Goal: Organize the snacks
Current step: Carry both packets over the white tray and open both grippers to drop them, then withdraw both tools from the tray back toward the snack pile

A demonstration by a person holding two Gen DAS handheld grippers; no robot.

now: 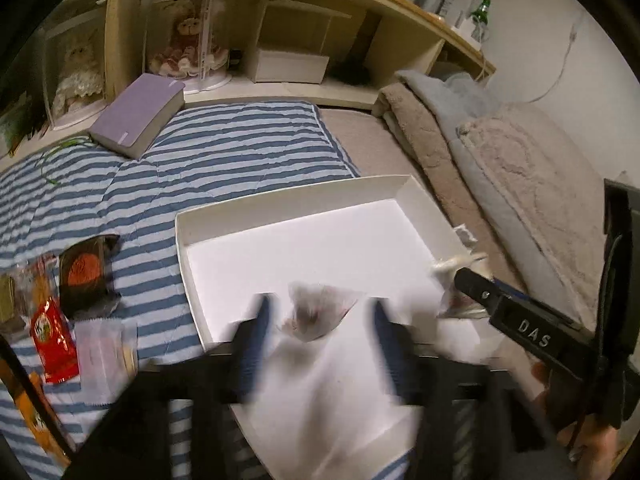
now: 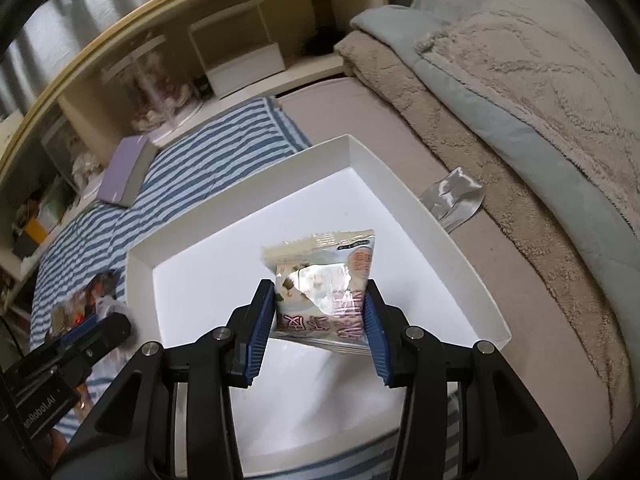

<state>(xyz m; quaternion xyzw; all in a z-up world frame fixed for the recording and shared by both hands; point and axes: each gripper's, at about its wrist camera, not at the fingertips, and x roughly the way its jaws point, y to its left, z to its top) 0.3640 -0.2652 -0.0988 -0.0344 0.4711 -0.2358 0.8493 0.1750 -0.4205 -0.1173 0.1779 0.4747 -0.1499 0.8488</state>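
A shallow white box (image 1: 188, 236) lies on the bed; it also shows in the right wrist view (image 2: 140, 268). My right gripper (image 2: 320, 300) is shut on a silvery snack packet (image 2: 324, 276) and holds it above the box floor. My left gripper (image 1: 318, 308) is blurred, its fingers wide apart over the box, with a clear snack packet (image 1: 316, 312) lying loose between them. Several snacks wait left of the box: a dark packet with an orange centre (image 1: 86, 272), a red packet (image 1: 52, 340) and a pale packet (image 1: 106, 356). The right gripper (image 1: 468, 276) reaches in from the right.
A purple book (image 1: 136, 116) lies on the striped quilt (image 1: 220, 148). A silver wrapper (image 2: 452, 196) lies right of the box. Folded beige and blue blankets (image 2: 500, 100) pile up at the right. A wooden shelf (image 1: 280, 40) with dolls and a white box runs behind.
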